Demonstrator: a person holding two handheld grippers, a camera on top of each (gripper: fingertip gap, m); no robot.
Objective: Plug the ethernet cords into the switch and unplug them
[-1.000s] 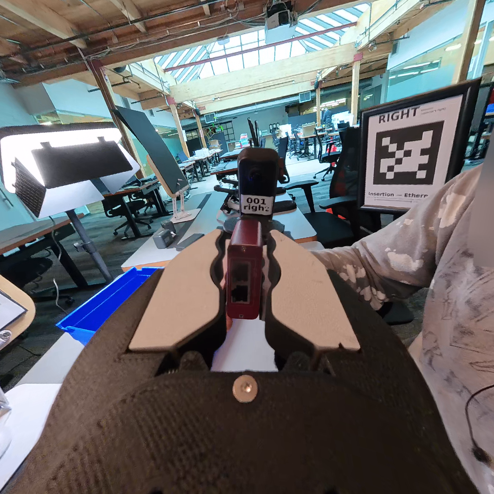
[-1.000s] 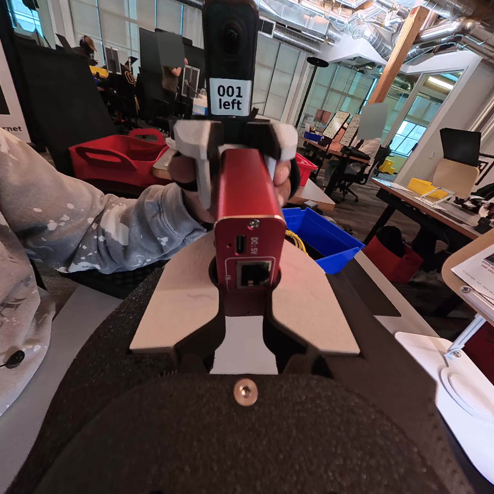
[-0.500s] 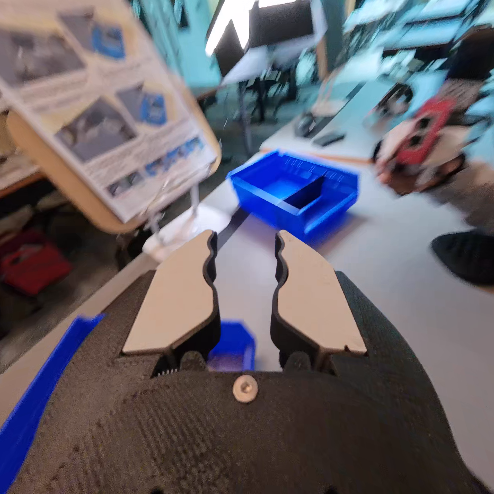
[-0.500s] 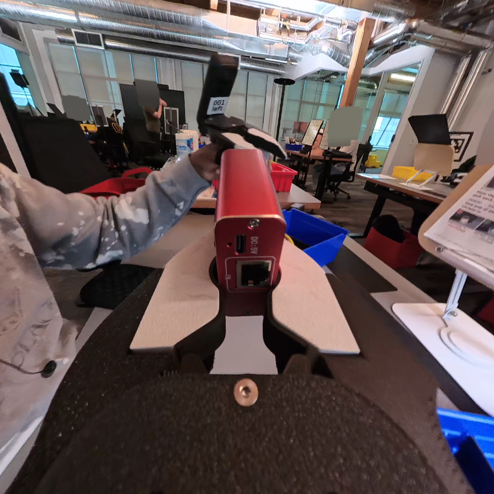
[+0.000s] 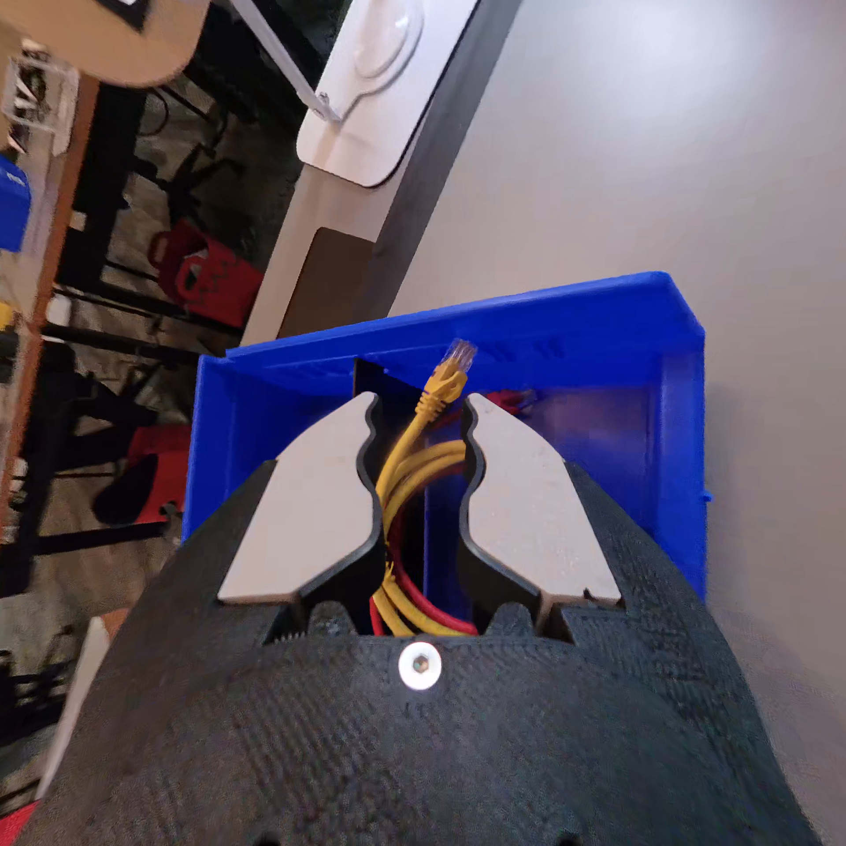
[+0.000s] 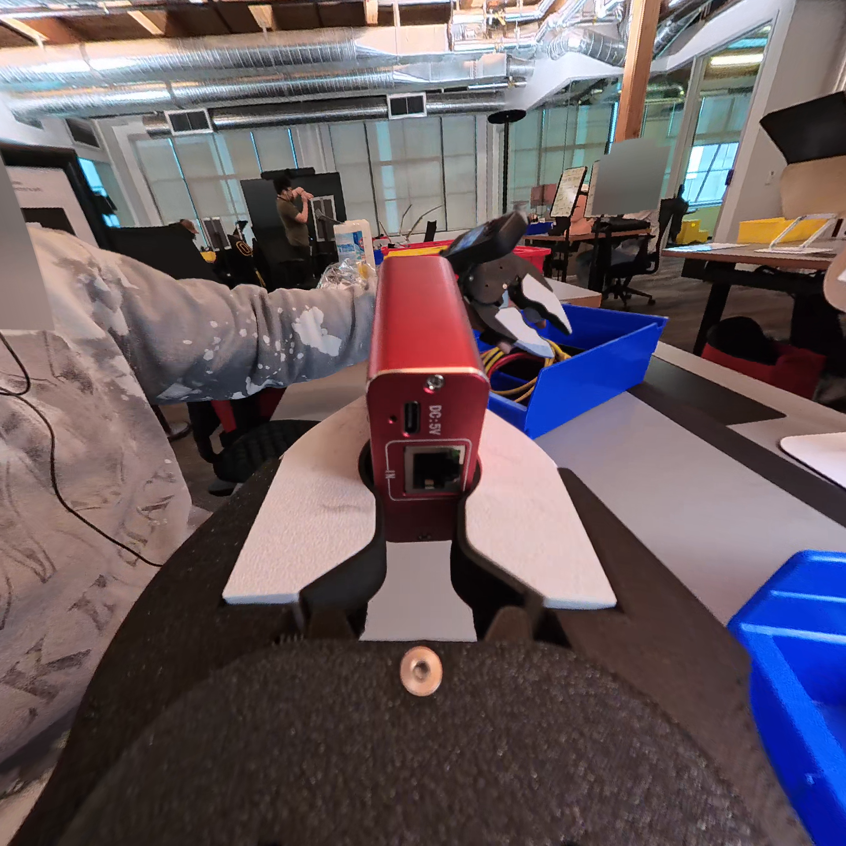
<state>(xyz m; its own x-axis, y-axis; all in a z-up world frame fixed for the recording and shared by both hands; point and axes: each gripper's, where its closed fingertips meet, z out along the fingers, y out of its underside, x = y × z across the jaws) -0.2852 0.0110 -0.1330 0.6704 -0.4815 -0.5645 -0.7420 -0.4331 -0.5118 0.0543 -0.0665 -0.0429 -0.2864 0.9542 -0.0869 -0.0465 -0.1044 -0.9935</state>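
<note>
My right gripper (image 6: 423, 462) is shut on a red metal switch (image 6: 421, 329) and holds it level above the table, with a socket end facing the camera. My left gripper (image 5: 420, 403) is open and tilted down over a blue bin (image 5: 677, 412) that holds coiled yellow cords (image 5: 412, 471) and red cords (image 5: 425, 609). A yellow plug (image 5: 451, 373) with a clear tip sticks up just beyond the fingertips, between them and untouched. In the right wrist view the left gripper (image 6: 556, 341) hangs open over the same bin (image 6: 595, 371), past the switch's far end.
A white stand base (image 5: 366, 91) sits beyond the bin by a dark strip on the grey table (image 5: 641, 160). A second blue bin (image 6: 801, 677) is at the near right. A person's sleeve (image 6: 206, 329) reaches across on the left.
My left gripper has let go of the switch's far end, opened, swung away and come down over the blue bin of cords. My right gripper still holds the switch.
</note>
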